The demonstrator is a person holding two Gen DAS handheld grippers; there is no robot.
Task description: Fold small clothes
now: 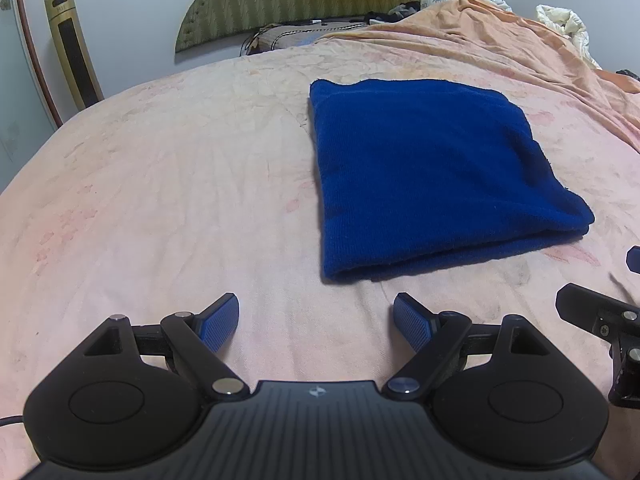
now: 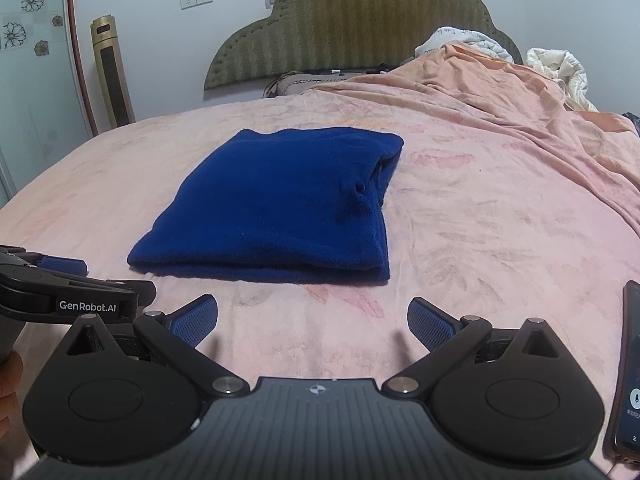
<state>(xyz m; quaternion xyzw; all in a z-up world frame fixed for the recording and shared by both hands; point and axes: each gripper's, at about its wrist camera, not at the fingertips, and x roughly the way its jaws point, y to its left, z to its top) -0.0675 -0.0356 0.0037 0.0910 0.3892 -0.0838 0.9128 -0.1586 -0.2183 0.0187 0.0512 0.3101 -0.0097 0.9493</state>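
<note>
On a pink floral bedsheet [image 2: 460,208], the left gripper [image 1: 316,326] hovers with jaws spread wide and empty. Just beyond lies a folded blue garment [image 2: 276,208], touched by neither tool. Further right, the right gripper [image 2: 312,326] likewise gapes empty, beside a phone [image 2: 630,372].
</note>
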